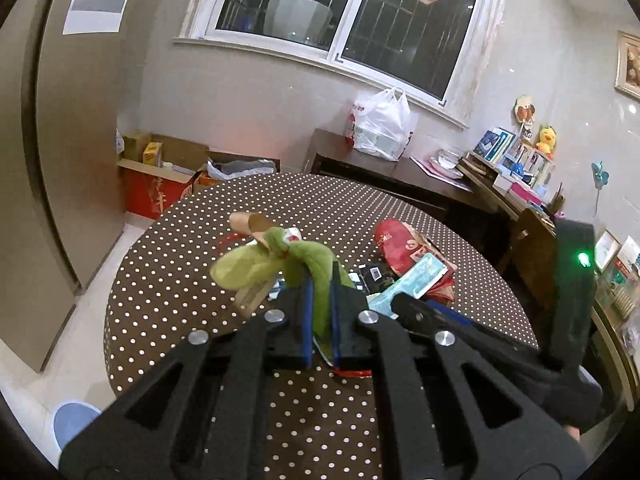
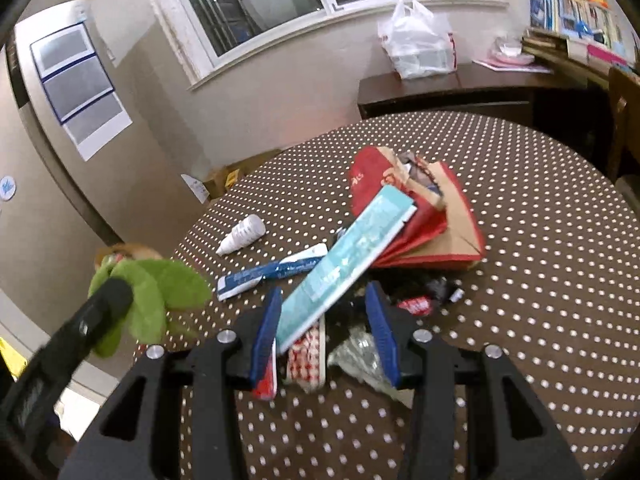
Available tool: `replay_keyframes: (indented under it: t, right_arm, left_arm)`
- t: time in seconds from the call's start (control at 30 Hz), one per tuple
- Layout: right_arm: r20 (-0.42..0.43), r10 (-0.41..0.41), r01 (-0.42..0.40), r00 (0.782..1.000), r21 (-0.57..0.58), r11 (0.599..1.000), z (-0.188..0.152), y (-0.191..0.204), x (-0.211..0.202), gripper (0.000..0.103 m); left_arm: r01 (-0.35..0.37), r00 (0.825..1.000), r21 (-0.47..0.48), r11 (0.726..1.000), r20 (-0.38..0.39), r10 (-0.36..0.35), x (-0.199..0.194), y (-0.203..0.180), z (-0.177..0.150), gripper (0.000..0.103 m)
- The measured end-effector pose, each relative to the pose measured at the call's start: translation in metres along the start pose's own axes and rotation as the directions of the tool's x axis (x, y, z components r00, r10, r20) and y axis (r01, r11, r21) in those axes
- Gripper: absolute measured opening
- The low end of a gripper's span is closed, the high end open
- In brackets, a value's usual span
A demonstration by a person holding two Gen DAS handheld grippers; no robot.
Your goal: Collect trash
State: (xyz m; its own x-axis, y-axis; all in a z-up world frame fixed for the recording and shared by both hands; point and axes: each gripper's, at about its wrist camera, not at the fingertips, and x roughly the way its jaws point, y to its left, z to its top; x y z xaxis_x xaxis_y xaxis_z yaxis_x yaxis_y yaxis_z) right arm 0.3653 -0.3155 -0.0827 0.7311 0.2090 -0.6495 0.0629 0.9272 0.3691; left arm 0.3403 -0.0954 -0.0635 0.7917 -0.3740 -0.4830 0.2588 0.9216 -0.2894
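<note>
My left gripper (image 1: 320, 280) is shut on a crumpled green bag (image 1: 276, 264) and holds it above the dotted table (image 1: 168, 280); the bag also shows in the right wrist view (image 2: 160, 292). My right gripper (image 2: 324, 300) is open over a trash pile, with a teal flat box (image 2: 352, 248) lying between its fingers, untouched by the pads as far as I can tell. A red paper bag (image 2: 420, 216), a blue-white wrapper (image 2: 272, 270), a white small bottle (image 2: 244, 234) and dark wrappers (image 2: 432, 292) lie on the table.
A blue bin (image 1: 72, 420) stands on the floor at the lower left. Cardboard boxes (image 1: 160, 176) sit beyond the table. A dark sideboard (image 2: 460, 88) carries a white plastic bag (image 2: 416, 40). A wooden chair (image 1: 532, 256) stands at the right.
</note>
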Motion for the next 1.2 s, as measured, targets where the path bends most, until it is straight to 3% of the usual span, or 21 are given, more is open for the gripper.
replay_keyframes:
  t: [0.2, 0.33, 0.43, 0.53, 0.6, 0.67, 0.8, 0.87, 1.07, 1.2]
  right_arm:
    - [-0.004, 0.02, -0.02, 1.0, 0.032, 0.999, 0.012, -0.001, 0.017, 0.033]
    - [-0.024, 0.032, -0.031, 0.999, 0.05, 0.998, 0.017, -0.004, 0.029, 0.016]
    - [-0.04, 0.051, -0.048, 0.998, 0.057, 0.997, 0.019, -0.005, 0.035, 0.014]
    - [-0.061, 0.06, -0.055, 0.996, 0.092, 0.994, 0.022, -0.006, 0.042, 0.016]
    - [-0.055, 0.056, -0.05, 0.997, 0.112, 0.992, 0.023, -0.006, 0.045, 0.023]
    - [-0.055, 0.041, -0.036, 0.998, 0.08, 0.996, 0.023, 0.003, 0.047, 0.031]
    - [-0.044, -0.022, 0.024, 0.999, 0.054, 0.998, 0.023, 0.011, 0.048, 0.035]
    - [-0.049, -0.013, 0.016, 0.999, 0.045, 0.999, 0.021, 0.014, 0.047, 0.041]
    - [-0.067, 0.026, -0.032, 0.997, -0.098, 0.995, 0.002, 0.041, 0.031, 0.041]
    - [-0.046, -0.037, 0.025, 0.998, -0.242, 0.97, -0.016, 0.068, 0.024, 0.041]
  left_arm:
    - [0.022, 0.999, -0.02, 1.0, -0.037, -0.023, 0.016, 0.004, 0.002, 0.006]
    - [0.033, 0.998, -0.039, 0.999, -0.061, -0.035, 0.026, 0.01, 0.006, 0.007]
    - [0.038, 0.997, -0.053, 0.998, -0.071, -0.041, 0.031, 0.017, 0.008, 0.007]
    - [0.029, 0.996, -0.063, 0.998, -0.077, -0.034, 0.034, 0.021, 0.007, 0.007]
    - [0.02, 0.997, -0.07, 0.997, -0.078, -0.025, 0.035, 0.025, 0.007, 0.007]
    - [0.017, 0.997, -0.076, 0.997, -0.077, -0.022, 0.036, 0.028, 0.007, 0.007]
    - [0.01, 0.997, -0.082, 0.997, -0.073, -0.016, 0.037, 0.032, 0.008, 0.007]
    - [0.007, 0.997, -0.084, 0.996, -0.074, -0.014, 0.036, 0.035, 0.008, 0.007]
    - [0.005, 0.997, -0.102, 0.995, -0.08, -0.013, 0.028, 0.045, 0.003, 0.007]
    - [0.005, 0.997, -0.118, 0.993, -0.082, -0.014, 0.019, 0.054, -0.003, 0.007]
